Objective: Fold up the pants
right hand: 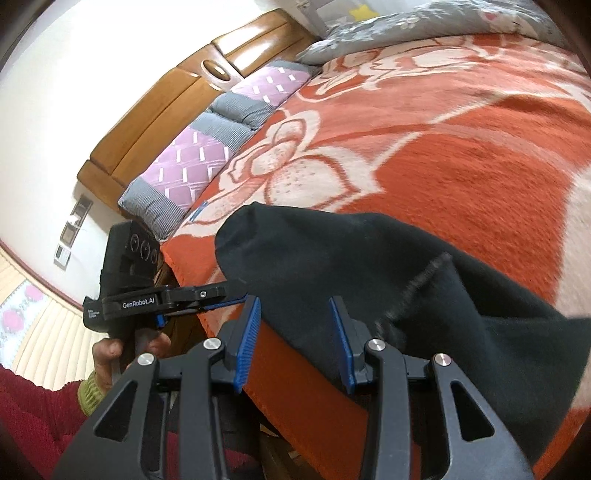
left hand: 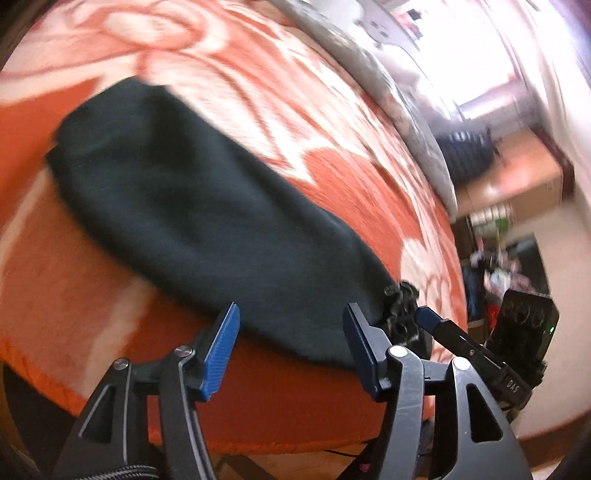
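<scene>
Dark pants [left hand: 192, 206] on blanket [left hand: 332, 110]; both grippers [left hand: 291, 350] [right hand: 293, 343] gape; headboard [right hand: 166, 107] only from right wrist.

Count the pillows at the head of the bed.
1 purple-and-grey pillow lies along the wooden headboard, left of the orange blanket. The grey floral bedding may hide more.

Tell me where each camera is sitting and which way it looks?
Left wrist: sits on the left gripper, looking along its open fingers over the dark pants on the orange blanket; the right gripper shows beside it.
Right wrist: sits on the right gripper, looking toward the wooden headboard; the left gripper and a hand show.
Shared: pants, blanket.
</scene>
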Available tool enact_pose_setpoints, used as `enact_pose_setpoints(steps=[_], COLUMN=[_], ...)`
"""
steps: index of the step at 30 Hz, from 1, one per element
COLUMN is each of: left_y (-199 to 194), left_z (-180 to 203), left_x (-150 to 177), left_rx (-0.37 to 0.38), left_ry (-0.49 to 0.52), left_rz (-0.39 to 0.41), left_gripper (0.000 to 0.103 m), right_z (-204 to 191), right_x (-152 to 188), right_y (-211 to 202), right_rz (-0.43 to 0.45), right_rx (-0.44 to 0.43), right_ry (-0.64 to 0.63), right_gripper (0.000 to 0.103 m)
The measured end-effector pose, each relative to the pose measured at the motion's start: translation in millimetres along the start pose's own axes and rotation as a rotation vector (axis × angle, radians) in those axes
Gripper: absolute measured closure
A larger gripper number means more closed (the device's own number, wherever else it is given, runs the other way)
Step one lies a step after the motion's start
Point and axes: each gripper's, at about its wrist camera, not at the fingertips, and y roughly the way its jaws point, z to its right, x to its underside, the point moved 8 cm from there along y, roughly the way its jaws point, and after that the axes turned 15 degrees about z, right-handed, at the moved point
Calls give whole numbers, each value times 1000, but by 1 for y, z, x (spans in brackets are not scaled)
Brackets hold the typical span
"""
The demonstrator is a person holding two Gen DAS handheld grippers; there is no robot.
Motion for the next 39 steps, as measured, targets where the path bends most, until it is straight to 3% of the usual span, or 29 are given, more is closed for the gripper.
enact_pose_setpoints(steps=[4,18,25,39], left_y=[-19,-37,-19,1], left_z=[-26,-108,-119,-132], left_x=[-11,-41,-50,-70], left_rx=[-38,-160,-176,-139], left_ry=[-54,-250,-291,-356], left_rz=[55,131,134,164], left_gripper=[43,35,35,34], right_z=[-11,-44,-51,-55], right_x=[-9,-32,-40,-32], right_y=[21,104,163,267], right_rz=[-12,-135,-252,-474], right_rx=[-16,-62,-67,-93], right_ry=[-33,-146,-212,-332], right_gripper=[52,50,50,50])
